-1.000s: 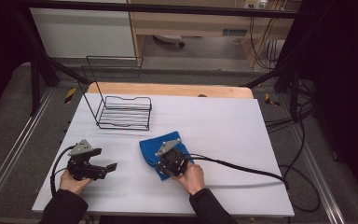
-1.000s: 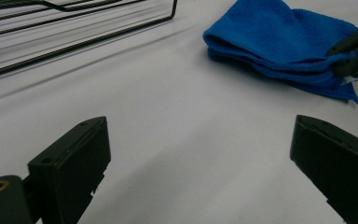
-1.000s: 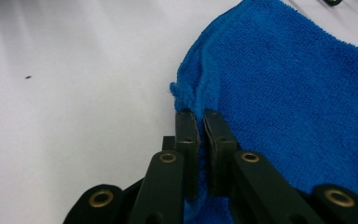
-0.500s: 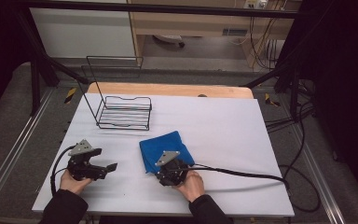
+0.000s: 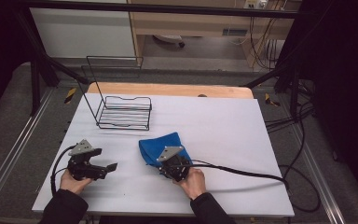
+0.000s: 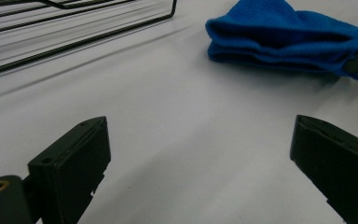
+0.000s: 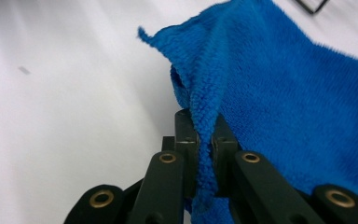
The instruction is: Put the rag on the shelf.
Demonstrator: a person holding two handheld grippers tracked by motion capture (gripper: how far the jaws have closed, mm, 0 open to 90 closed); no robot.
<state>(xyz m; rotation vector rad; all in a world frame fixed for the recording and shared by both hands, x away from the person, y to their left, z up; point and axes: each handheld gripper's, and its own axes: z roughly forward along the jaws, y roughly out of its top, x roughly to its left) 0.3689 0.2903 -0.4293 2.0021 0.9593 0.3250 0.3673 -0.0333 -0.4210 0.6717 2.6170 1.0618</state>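
Near the counter's (image 5: 223, 121) front-left corner, the left claw (image 5: 108, 167) rests with its jaws spread wide, nothing between them. A black wire rack (image 5: 123, 112) stands toward the back-left. At the front edge's middle, the right claw (image 7: 205, 140) is clenched on a pinched fold of the blue cloth (image 5: 161, 144), which lies on the counter.

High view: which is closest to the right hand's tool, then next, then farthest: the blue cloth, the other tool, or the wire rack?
1. Blue cloth: clamped in the right tool.
2. Left tool: off to its left, near the table's front.
3. Wire rack: farther back, toward the left.
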